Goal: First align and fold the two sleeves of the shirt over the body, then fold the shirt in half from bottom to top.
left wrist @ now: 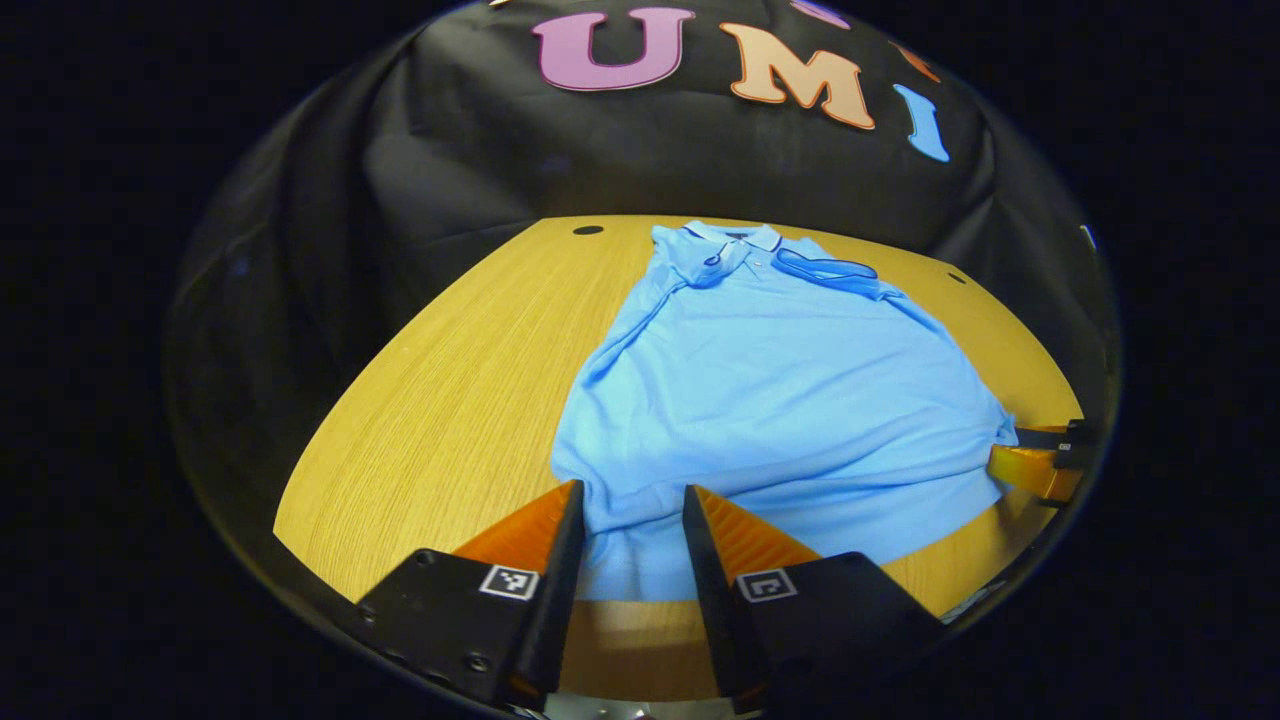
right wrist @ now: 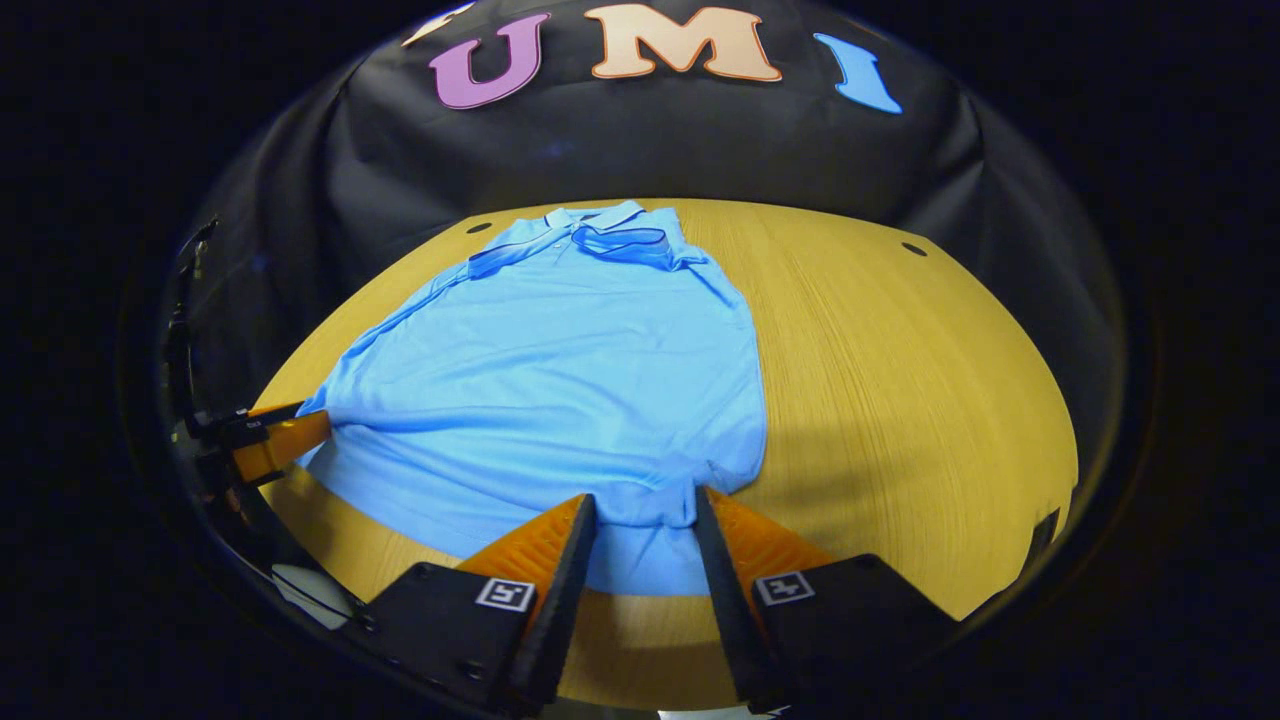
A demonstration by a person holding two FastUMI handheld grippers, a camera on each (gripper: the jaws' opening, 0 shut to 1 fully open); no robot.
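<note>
Straddling the polo shirt [left wrist: 770, 400] hem with both grippers, left [left wrist: 633, 505] and right [right wrist: 645, 510], spread, unpinched, ready for the bottom-to-top fold.

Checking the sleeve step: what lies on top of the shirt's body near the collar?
A folded sleeve lies across the shirt just below the collar, the other beside it. Whatever fabric they cover is hidden. The table shows around the shirt.
</note>
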